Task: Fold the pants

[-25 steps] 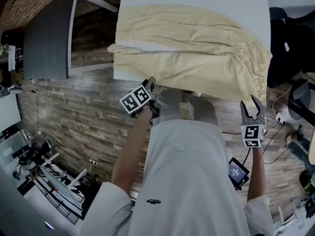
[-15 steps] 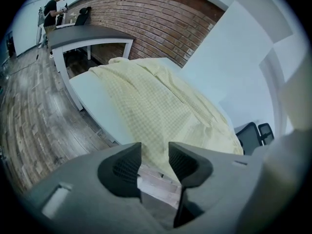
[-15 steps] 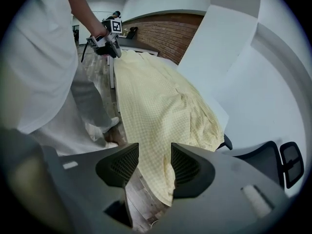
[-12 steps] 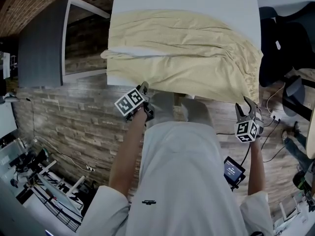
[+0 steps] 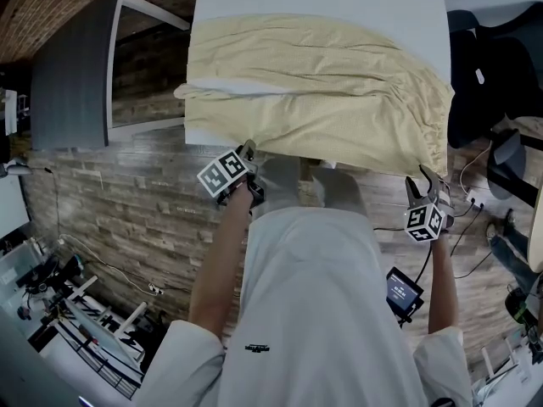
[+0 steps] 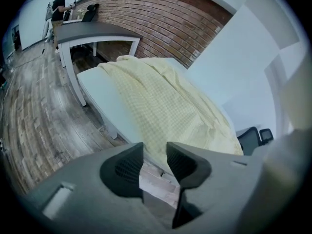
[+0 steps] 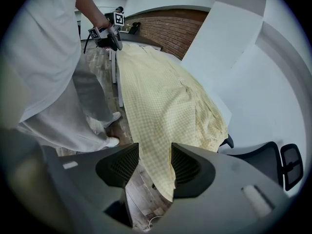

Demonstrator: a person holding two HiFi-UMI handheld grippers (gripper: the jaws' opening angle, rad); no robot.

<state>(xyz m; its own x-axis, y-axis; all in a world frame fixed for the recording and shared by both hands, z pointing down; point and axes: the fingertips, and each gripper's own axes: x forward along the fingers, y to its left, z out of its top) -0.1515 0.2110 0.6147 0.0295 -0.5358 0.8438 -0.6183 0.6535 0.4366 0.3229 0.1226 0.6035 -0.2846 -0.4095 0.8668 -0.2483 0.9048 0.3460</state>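
1. Presently, the pale yellow checked pants (image 5: 322,83) are seen spread across the white surface (image 5: 407,7). Their near edge is draped over its front side, and their gathered end hangs off the right corner.
2. The left claw (image 5: 248,151) is held just below that near edge. Its jaws are parted and have just been closing. Only the hem's edge and the wooden floor (image 6: 29,111) are seen in the gap, and nothing is pinched.
3. The right claw (image 5: 430,181) is held with its jaws apart just beneath the hanging right corner. Cloth is seen through the gap but is not pressed.
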